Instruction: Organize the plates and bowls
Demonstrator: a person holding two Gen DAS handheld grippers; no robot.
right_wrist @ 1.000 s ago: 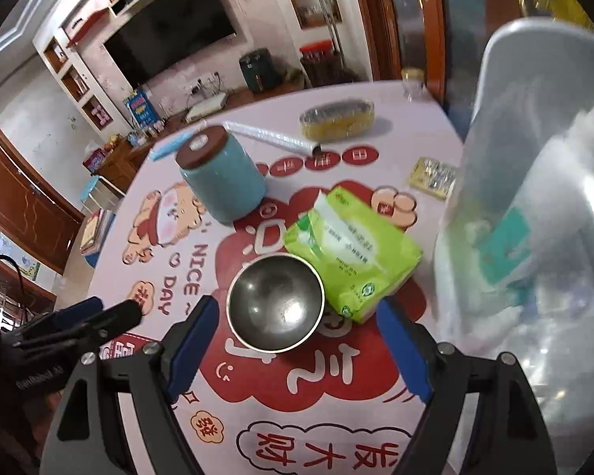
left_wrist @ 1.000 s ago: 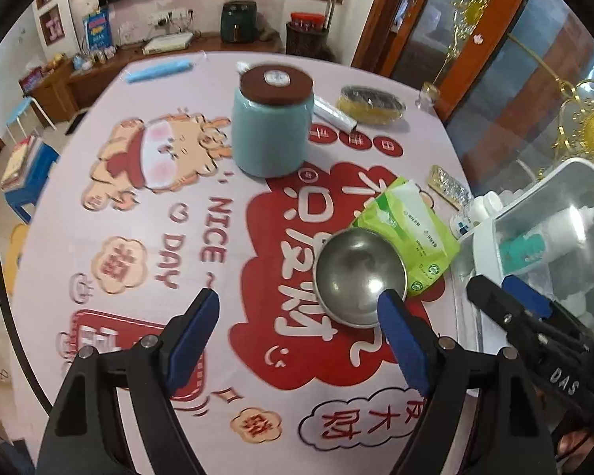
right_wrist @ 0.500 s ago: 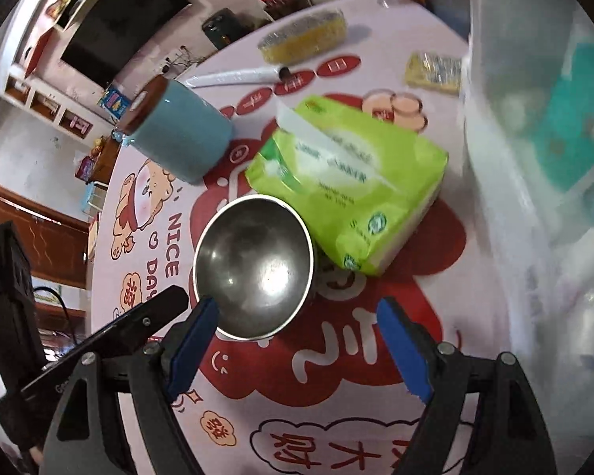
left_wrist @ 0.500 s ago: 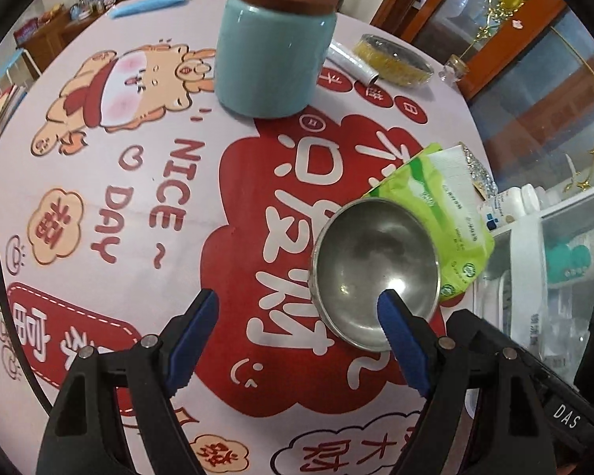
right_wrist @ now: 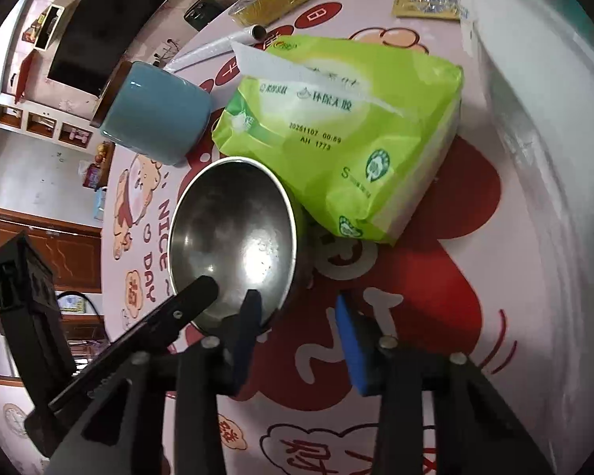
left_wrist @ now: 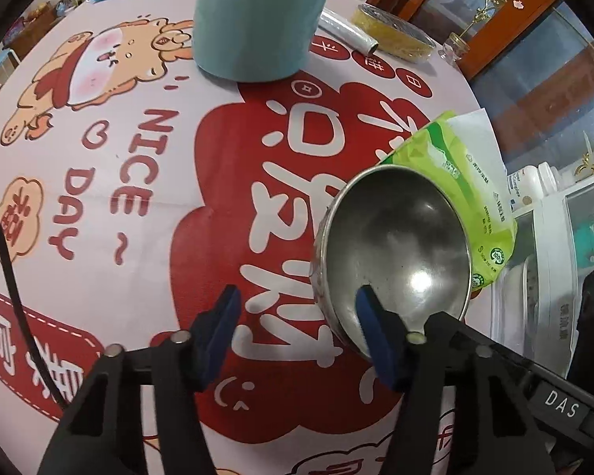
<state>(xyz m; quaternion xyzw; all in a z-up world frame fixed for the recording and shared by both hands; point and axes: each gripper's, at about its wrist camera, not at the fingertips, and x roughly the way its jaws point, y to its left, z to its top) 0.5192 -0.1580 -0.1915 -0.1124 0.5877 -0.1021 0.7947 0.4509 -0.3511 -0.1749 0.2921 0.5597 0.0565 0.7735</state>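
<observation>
The left tool (left_wrist: 297, 312) sits low over the worktop (left_wrist: 111, 150), its jaws spread apart. Its right-hand pad (left_wrist: 370, 316) is inside the steel bowl (left_wrist: 400, 253), over the near rim, while the other pad hangs outside above the red print; the rim lies between them, not pinched. The right tool (right_wrist: 297, 316) is likewise released, its left-hand pad (right_wrist: 249, 316) inside the bowl's (right_wrist: 233, 237) near rim and the other pad over the cloth beside it. In the right wrist view, one black finger of the left tool (right_wrist: 170, 316) reaches in over the same rim from the left.

The bowl stands upright on the red patch, touching the green tissue pack (right_wrist: 348, 134) behind it. Farther back stands the teal jar (left_wrist: 257, 19), then a plastic roll (left_wrist: 346, 31) and a yellow-filled dish (left_wrist: 396, 35).

Compared with half a second ago, both tools have come down closer to the bowl and their jaws have narrowed, each now straddling the rim.
</observation>
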